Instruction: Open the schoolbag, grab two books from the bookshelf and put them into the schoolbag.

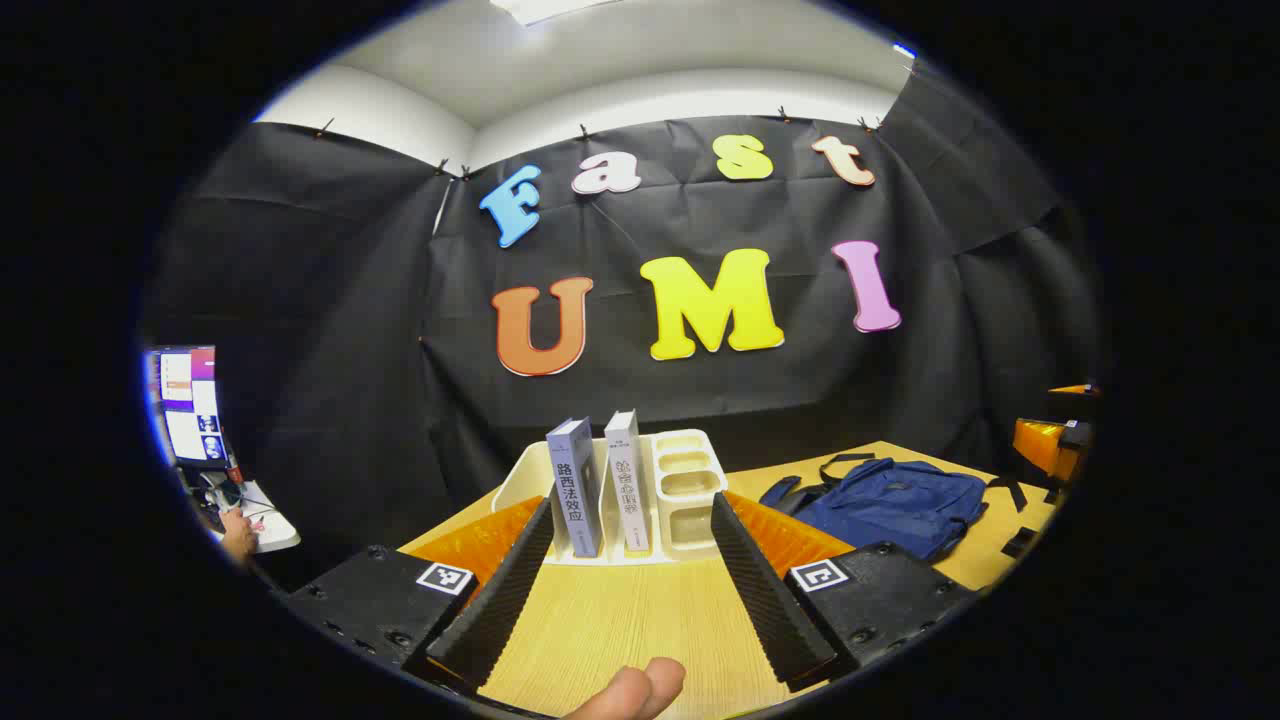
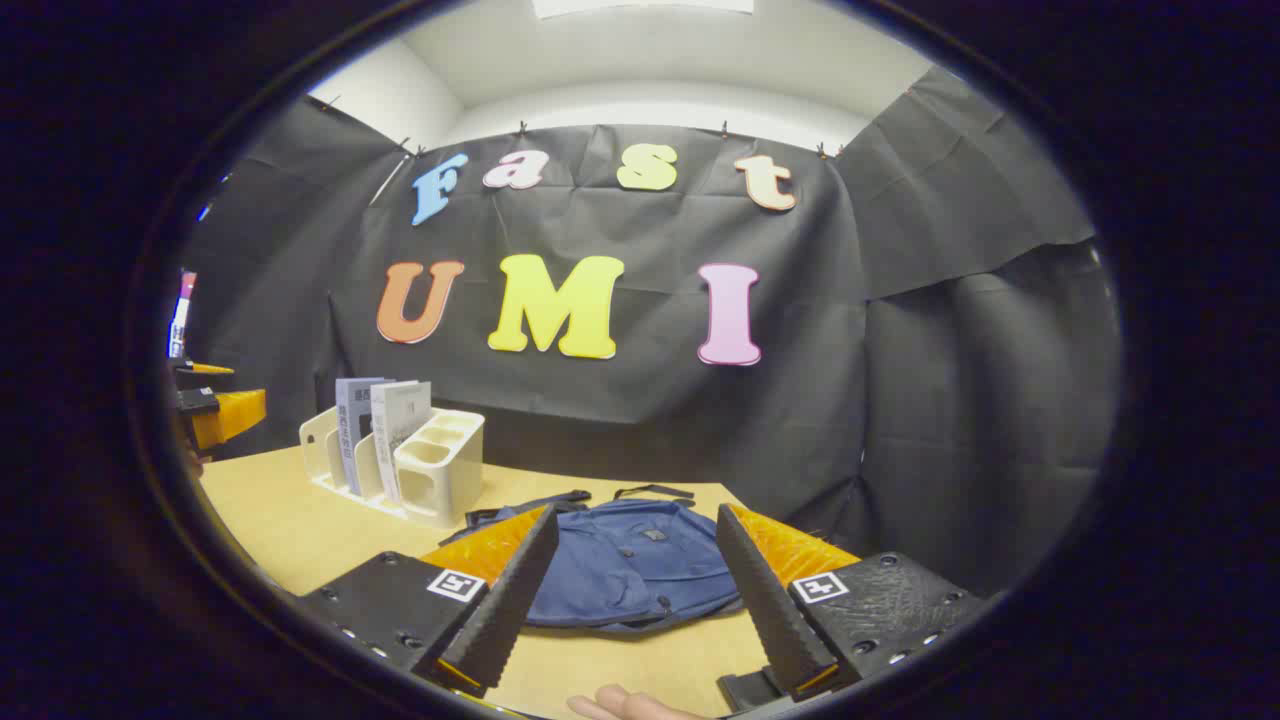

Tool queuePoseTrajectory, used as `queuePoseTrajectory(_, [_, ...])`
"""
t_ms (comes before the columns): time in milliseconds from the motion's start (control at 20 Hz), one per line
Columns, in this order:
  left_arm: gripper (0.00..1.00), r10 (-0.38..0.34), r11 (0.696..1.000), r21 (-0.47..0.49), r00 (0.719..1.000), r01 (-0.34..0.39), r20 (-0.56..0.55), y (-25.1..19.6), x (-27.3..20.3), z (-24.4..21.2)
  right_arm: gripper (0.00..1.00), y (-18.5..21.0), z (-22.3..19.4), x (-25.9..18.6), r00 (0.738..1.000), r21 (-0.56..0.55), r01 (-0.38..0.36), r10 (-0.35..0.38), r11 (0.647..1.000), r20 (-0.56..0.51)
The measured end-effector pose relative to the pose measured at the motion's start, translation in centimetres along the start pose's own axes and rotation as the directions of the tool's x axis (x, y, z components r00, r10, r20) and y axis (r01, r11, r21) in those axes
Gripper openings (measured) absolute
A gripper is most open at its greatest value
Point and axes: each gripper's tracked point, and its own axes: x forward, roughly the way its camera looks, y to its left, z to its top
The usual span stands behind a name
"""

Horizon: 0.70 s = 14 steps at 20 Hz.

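I hold both grippers, left [image 1: 632,575] and right [image 2: 635,590], spread empty; the flat blue fabric schoolbag [image 2: 630,565] needs unzipping first.

- The desk [image 1: 640,620] looks like pale wood with a fine straight grain, matt.
- The schoolbag [image 2: 630,565] is blue woven cloth, soft and creased, with dull black webbing straps.
- The bookshelf [image 2: 440,470] looks like cream moulded plastic, smooth with a faint sheen.
- The two books [image 1: 598,485] have smooth paper covers (one grey-blue, one paler).
- The left hand-held gripper [image 1: 632,575] has ribbed, rough-looking inner finger faces; the right hand-held gripper [image 2: 640,590] has the same, on grainy matt plastic blocks.
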Motion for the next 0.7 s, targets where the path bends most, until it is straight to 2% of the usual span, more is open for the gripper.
queuePoseTrajectory(100, [0.98,-0.039,0.999,-0.013,0.999,0.04,0.007,0.0,-0.3,0.5,0.94,0.3,0.7,-1.0,0.999,-0.004,0.039,-0.039,0.999,0.024])
queuePoseTrajectory(150, [0.98,-0.053,0.998,-0.032,0.999,0.053,0.003,0.0,-0.8,0.4,0.95,0.4,1.2,-1.6,0.997,0.001,0.057,-0.057,0.998,0.043])
queuePoseTrajectory(300, [0.98,-0.074,0.994,-0.083,0.997,0.074,-0.002,0.8,-1.4,0.5,0.95,1.8,1.8,-2.4,0.995,0.004,0.06,-0.06,0.998,0.073])
queuePoseTrajectory(350, [0.98,-0.071,0.994,-0.079,0.997,0.071,-0.002,1.4,-1.6,0.6,0.97,2.2,1.9,-2.4,0.995,-0.01,0.063,-0.062,0.998,0.073])
queuePoseTrajectory(500, [0.98,-0.017,0.998,-0.058,1.0,0.018,0.025,4.0,-1.8,1.4,0.95,3.4,2.0,-1.8,0.996,-0.051,0.058,-0.055,0.997,0.064])
queuePoseTrajectory(550, [0.98,-0.007,0.998,-0.065,1.0,0.008,0.022,4.5,-1.7,1.3,0.94,3.8,1.9,-1.6,0.997,-0.058,0.054,-0.051,0.997,0.054])
queuePoseTrajectory(700, [0.97,0.0,0.996,-0.092,1.0,0.001,0.01,5.3,-1.6,1.0,0.97,5.4,1.3,-1.1,1.0,-0.064,0.023,-0.023,0.998,0.012])
